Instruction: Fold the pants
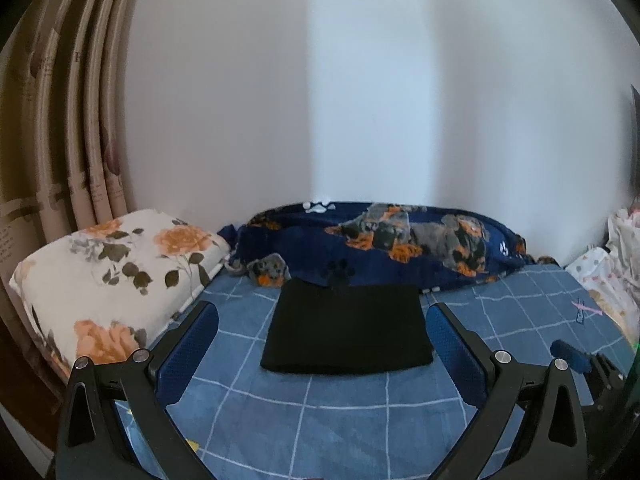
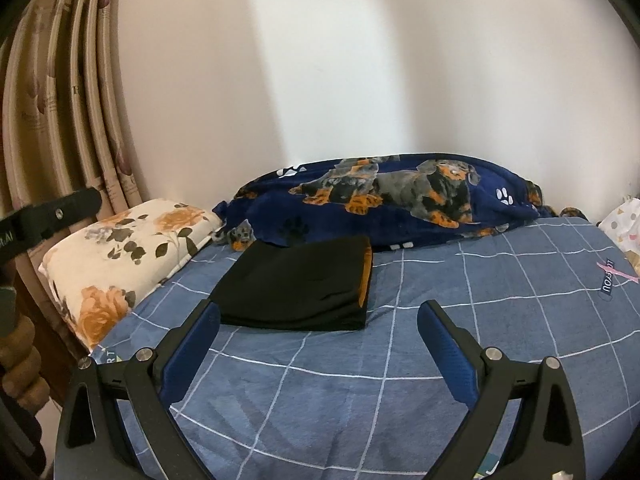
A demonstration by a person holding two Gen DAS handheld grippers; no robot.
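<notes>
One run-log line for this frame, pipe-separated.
pants: folded black rectangle, flat on blue checked sheet | left gripper: jaws open, empty | right gripper: jaws open, empty | dog blanket behind

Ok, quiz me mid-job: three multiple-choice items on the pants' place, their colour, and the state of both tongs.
1. Where do the pants lie?
A on the floral pillow
B on the checked sheet, near the dog blanket
C on the floor

2. Their outer colour?
A black
B white
C red

3. The left tongs and right tongs are:
A both shut on the pants
B one open, one shut
C both open, holding nothing

Answers: B, the folded bundle rests on the sheet by the blanket; A, black fabric; C, pads stand wide apart in both views.
</notes>
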